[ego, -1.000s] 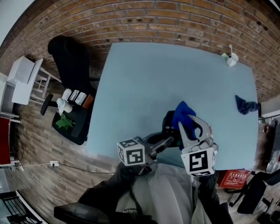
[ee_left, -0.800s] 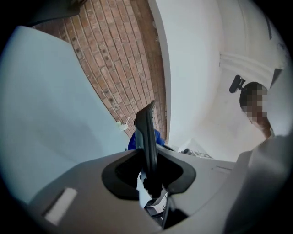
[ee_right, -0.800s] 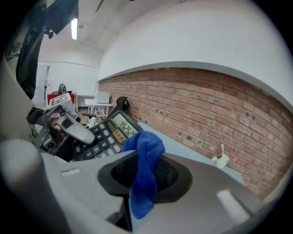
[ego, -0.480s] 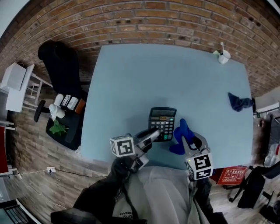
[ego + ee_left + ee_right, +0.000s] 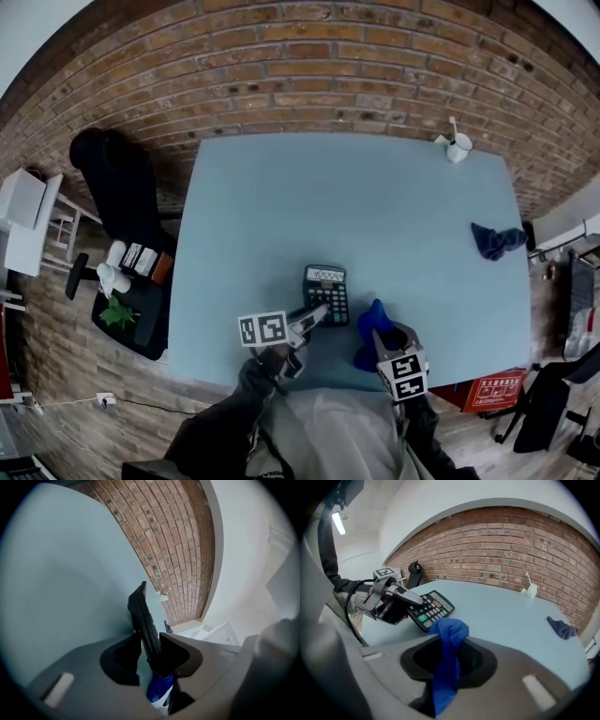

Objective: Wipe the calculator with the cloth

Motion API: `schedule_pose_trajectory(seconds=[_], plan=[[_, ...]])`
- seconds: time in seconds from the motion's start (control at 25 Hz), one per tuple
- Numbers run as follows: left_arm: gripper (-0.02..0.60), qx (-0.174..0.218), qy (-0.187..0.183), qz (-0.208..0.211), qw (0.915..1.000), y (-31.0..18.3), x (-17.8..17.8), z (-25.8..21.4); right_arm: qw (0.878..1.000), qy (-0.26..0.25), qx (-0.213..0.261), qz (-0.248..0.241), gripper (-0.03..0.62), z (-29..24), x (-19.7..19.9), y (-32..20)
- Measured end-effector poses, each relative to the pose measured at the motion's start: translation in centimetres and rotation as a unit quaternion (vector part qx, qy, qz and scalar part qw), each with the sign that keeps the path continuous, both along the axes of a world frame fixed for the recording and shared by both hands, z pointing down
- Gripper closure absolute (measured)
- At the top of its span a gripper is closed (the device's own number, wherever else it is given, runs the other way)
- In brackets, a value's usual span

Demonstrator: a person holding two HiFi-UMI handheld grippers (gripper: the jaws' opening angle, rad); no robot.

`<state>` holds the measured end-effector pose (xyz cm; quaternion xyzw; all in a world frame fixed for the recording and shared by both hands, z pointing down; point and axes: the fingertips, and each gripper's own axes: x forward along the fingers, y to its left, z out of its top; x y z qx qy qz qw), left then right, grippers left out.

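Left gripper (image 5: pixel 317 314), jaws just easing open around the calculator (image 5: pixel 326 287) on the table (image 5: pixel 281 216), faces right gripper (image 5: pixel 382 339) clamped on the blue cloth (image 5: pixel 371 317).

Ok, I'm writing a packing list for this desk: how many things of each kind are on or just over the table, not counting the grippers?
Calculator: 1
Cloths: 2, a bright blue cloth and a dark blue cloth
White cup: 1
Total: 4
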<state>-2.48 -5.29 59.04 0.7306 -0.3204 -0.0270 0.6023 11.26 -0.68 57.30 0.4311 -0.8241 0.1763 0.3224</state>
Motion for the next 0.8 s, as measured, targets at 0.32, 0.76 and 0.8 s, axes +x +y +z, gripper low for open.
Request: schedule_pose_trajectory(seconds=[0.32,0.76,0.8], plan=[[0.239,-0.009,-0.025,0.015,0.9996,1.8,-0.9,-1.4,0.998,0.042,0.031,0.04,0.5,0.4,1.2,-1.4],[0.192,-0.073,-0.076,0.041,0.9936,8.6,-4.6,-0.6,0.991,0.132,0.015,0.014,0.497,1.1,4.5,-0.2],[0.196,-0.065,-0.081,0.027,0.9942,8.5,-5.5,-0.9,0.991,0.135,0.017,0.016,0.496,1.0,5.1,0.0]])
